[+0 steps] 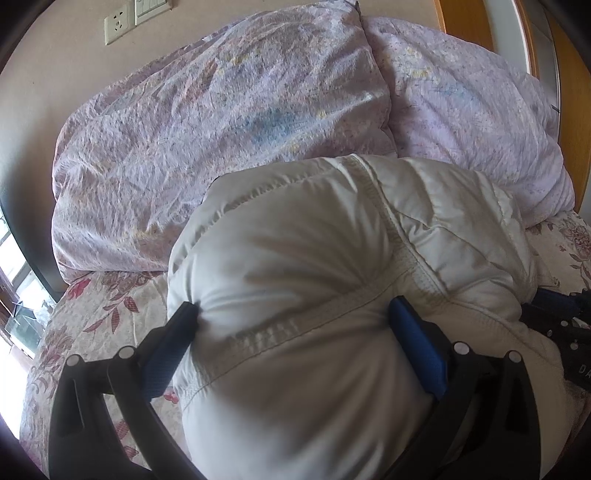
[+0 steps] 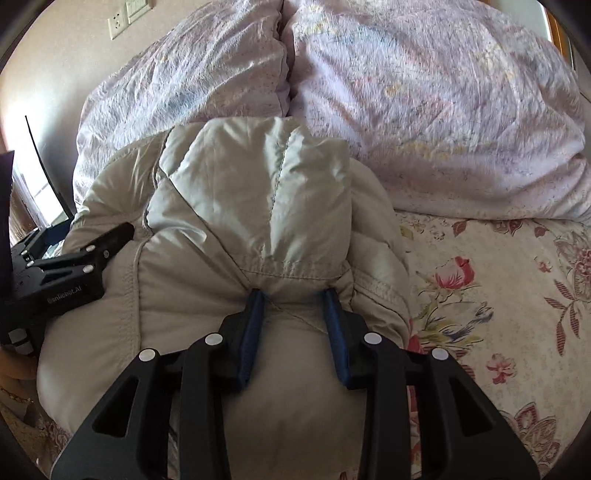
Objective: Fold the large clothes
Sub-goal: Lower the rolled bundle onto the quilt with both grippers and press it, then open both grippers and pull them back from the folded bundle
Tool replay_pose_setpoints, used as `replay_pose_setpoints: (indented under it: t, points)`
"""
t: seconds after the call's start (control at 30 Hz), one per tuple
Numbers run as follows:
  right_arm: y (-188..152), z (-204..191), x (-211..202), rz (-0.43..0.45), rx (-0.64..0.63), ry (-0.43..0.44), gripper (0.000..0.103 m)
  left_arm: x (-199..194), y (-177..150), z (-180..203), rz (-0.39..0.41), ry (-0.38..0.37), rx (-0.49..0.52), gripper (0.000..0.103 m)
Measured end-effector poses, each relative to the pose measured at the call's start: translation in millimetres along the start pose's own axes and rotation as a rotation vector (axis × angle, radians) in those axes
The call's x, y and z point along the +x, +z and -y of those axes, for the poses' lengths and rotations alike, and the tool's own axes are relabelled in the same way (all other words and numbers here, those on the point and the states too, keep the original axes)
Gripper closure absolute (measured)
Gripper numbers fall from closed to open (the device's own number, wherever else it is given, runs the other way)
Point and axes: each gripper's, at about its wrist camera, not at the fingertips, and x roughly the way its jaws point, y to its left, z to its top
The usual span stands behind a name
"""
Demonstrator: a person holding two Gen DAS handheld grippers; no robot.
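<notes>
A puffy off-white down jacket (image 1: 295, 251) lies bunched on the flowered bed sheet (image 1: 92, 295); it also fills the middle of the right wrist view (image 2: 251, 206). My left gripper (image 1: 291, 310) is closed wide around a thick bulge of the jacket, its blue pads pressing into both sides. My right gripper (image 2: 295, 295) is closed on a narrower fold of the jacket near a seam. The left gripper shows in the right wrist view (image 2: 74, 258) at the jacket's left edge. The right gripper shows at the right edge of the left wrist view (image 1: 554, 317).
A large crumpled lilac duvet (image 1: 221, 110) is piled behind the jacket, also in the right wrist view (image 2: 443, 110). A wall with a socket (image 1: 116, 24) stands behind it. A wooden headboard (image 1: 576, 92) is at the right. Bare sheet (image 2: 498, 295) lies right of the jacket.
</notes>
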Motion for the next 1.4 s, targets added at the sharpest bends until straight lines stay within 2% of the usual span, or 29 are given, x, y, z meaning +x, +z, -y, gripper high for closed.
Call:
replay_pose_setpoints:
  t: [0.13, 0.2, 0.27, 0.43, 0.53, 0.6, 0.67, 0.8, 0.87, 0.97, 1.1, 1.23, 1.4]
  points:
    - [19, 7, -13, 0.059, 0.053, 0.012, 0.068, 0, 0, -2, -0.002, -0.007, -0.011, 0.002]
    - [26, 12, -4, 0.042, 0.078, 0.007, 0.065, 0, 0, -2, -0.001, -0.009, -0.015, 0.002]
    - [24, 17, 17, -0.026, 0.097, 0.005, 0.061, -1, 0, -2, -0.002, -0.007, -0.019, 0.002]
    - [20, 14, 21, -0.019, 0.085, -0.01, 0.06, -1, 0, -1, 0.0, 0.001, -0.019, 0.002]
    - [18, 13, 10, 0.004, 0.093, -0.018, 0.058, -9, -1, -1, 0.02, 0.012, -0.012, 0.002]
    - [15, 8, -3, 0.012, 0.084, -0.044, 0.052, -18, -2, -2, 0.038, 0.019, 0.002, 0.002]
    - [14, 2, -17, 0.021, 0.075, -0.055, 0.027, -29, -4, -4, 0.047, 0.022, 0.005, 0.002]
    - [7, -10, -52, 0.045, 0.05, -0.075, 0.009, -59, -11, -10, 0.055, -0.003, -0.02, 0.002]
    - [0, -16, -66, 0.038, 0.04, -0.117, 0.001, -80, -20, -10, 0.075, 0.002, -0.012, 0.002]
    - [-10, -26, -85, 0.03, 0.023, -0.162, 0.001, -107, -36, -12, 0.073, 0.005, -0.005, 0.002]
    - [-27, -37, -108, 0.01, 0.005, -0.116, 0.001, -132, -58, -18, 0.009, -0.021, -0.046, 0.002]
    - [-44, -46, -127, 0.0, 0.012, -0.083, 0.001, -159, -81, -21, -0.032, -0.087, -0.095, 0.002]
    - [-64, -52, -150, 0.008, 0.047, -0.048, 0.001, -187, -101, -13, -0.05, -0.065, -0.085, 0.002]
